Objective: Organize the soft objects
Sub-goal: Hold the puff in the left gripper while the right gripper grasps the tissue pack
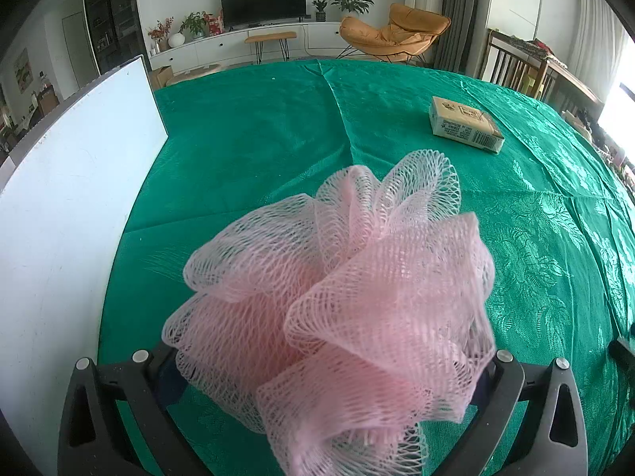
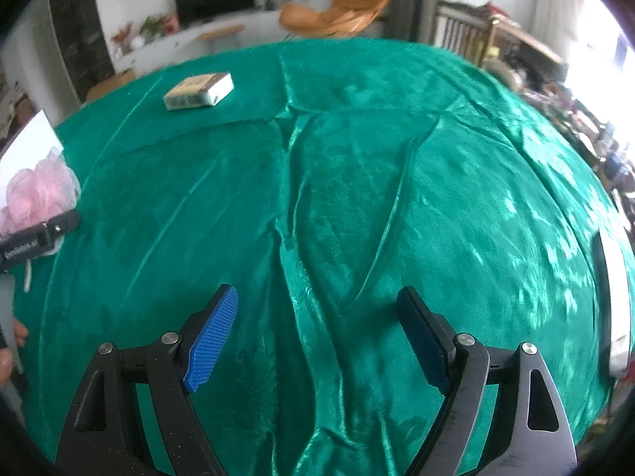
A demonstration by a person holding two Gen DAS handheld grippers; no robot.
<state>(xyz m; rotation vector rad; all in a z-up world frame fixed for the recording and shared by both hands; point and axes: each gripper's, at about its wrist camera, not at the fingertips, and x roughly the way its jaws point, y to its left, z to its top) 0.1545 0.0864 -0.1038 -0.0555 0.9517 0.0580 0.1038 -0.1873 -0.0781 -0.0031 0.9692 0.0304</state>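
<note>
A pink mesh bath loofah point(image 1: 341, 297) fills the left wrist view. My left gripper point(image 1: 321, 365) is shut on it with the jaws standing wide, and the mesh hides both pads. In the right wrist view the same loofah point(image 2: 37, 192) shows at the far left edge, above one black finger point(image 2: 59, 224) of the left gripper, with its white cord hanging below. My right gripper point(image 2: 317, 305) is open over the wrinkled green tablecloth point(image 2: 337, 158), and nothing lies between its blue ribbed pads point(image 2: 212, 341). A soft tissue pack point(image 1: 466, 125) point(image 2: 198, 91) lies flat further out on the cloth.
A white board point(image 1: 71, 198) point(image 2: 27, 142) stands upright along the table's left side. A white curved object point(image 2: 615, 297) sits at the right edge of the cloth. A person's hand point(image 2: 12, 341) shows at the left rim. Chairs and a TV unit stand beyond the table.
</note>
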